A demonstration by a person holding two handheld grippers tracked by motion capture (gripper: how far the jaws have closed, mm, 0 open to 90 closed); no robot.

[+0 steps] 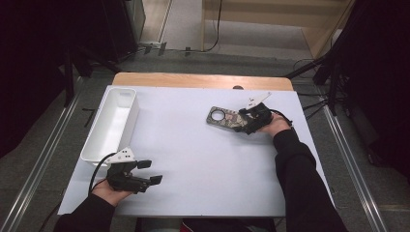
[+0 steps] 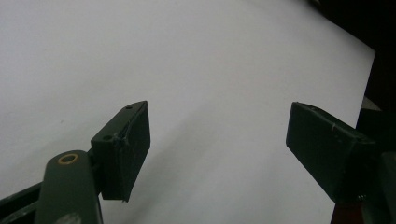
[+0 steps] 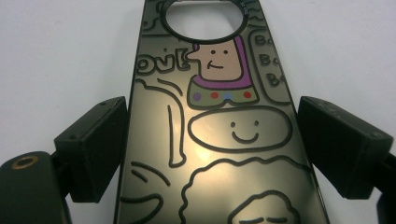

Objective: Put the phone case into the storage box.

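Now the flat, glossy dark card with cartoon doodles and a round hole [image 3: 219, 140] lies toward the white tabletop's [image 1: 203, 159] far right, between the right gripper's [image 1: 247, 123] spread fingers [image 3: 93, 149], apparently just touching both. Near the front left corner, the left gripper [image 1: 147, 171] hovers, fingers [image 2: 123, 149] wide apart, beside a long white plastic tray [image 1: 113, 121].

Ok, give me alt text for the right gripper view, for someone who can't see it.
A flat, glossy phone case printed with cartoon doodles lies on a white table, between the two black jaws of the right gripper. The jaws flank its long edges. A round cutout is at the case's far end.
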